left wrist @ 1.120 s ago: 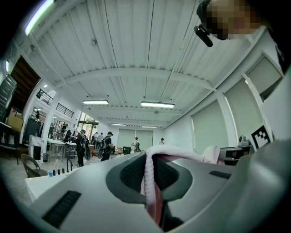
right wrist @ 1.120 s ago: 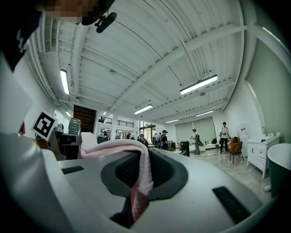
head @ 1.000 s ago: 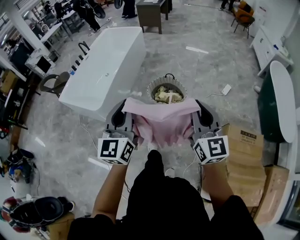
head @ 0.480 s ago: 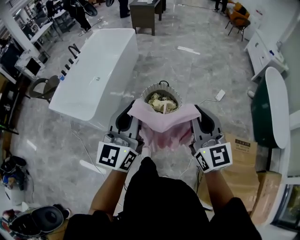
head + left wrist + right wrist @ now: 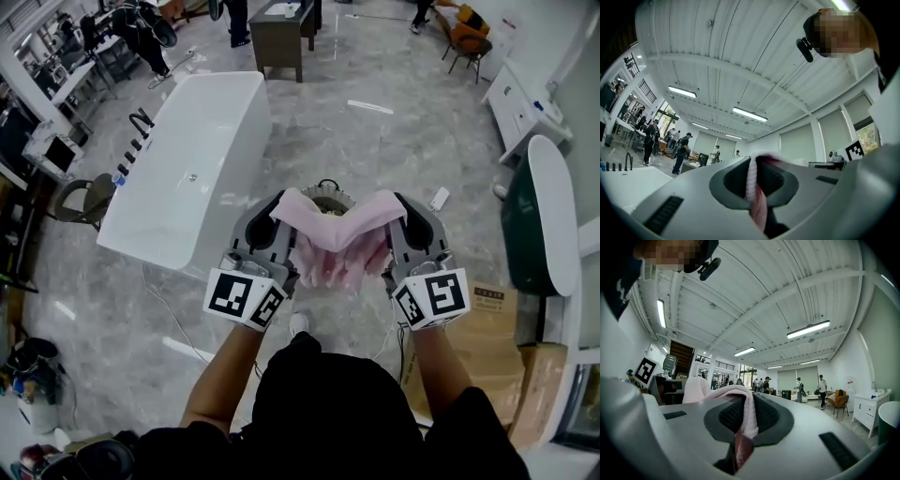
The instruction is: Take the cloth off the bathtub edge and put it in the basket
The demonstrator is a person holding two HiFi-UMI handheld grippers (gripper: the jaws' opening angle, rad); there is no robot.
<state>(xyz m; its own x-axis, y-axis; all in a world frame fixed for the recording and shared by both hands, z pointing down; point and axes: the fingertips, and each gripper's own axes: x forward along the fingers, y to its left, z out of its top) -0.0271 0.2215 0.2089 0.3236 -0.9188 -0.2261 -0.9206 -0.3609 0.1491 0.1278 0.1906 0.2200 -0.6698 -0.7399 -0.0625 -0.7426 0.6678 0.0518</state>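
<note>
The grey marbled floor (image 5: 394, 150) gleams under the lights. On it, well off to the person's left, stands the white bathtub (image 5: 187, 159), long, glossy and round-cornered, its edge bare: the cloth is off it already.

Straight ahead sits the round basket (image 5: 325, 189). A second ago I could see right into it, pale bundles and all. Now only its far rim and dark handle peek out, because the pink cloth (image 5: 339, 246) has been carried forward and a little upward until it hangs over the opening. To my mind the carry is nearly done, and what is left is to let go and drop it in.

The cloth is soft and thin. It is stretched by its two top corners, dips in a shallow V between them, and falls below in loose, crumpled folds.

The left gripper (image 5: 279, 204) is clamped on one corner, with a pink edge squeezed between its dark ribbed pads. The right gripper (image 5: 401, 202) bites the other corner the same way. Both are grey, smooth-shelled plastic, each with a black-and-white marker cube at the back
</note>
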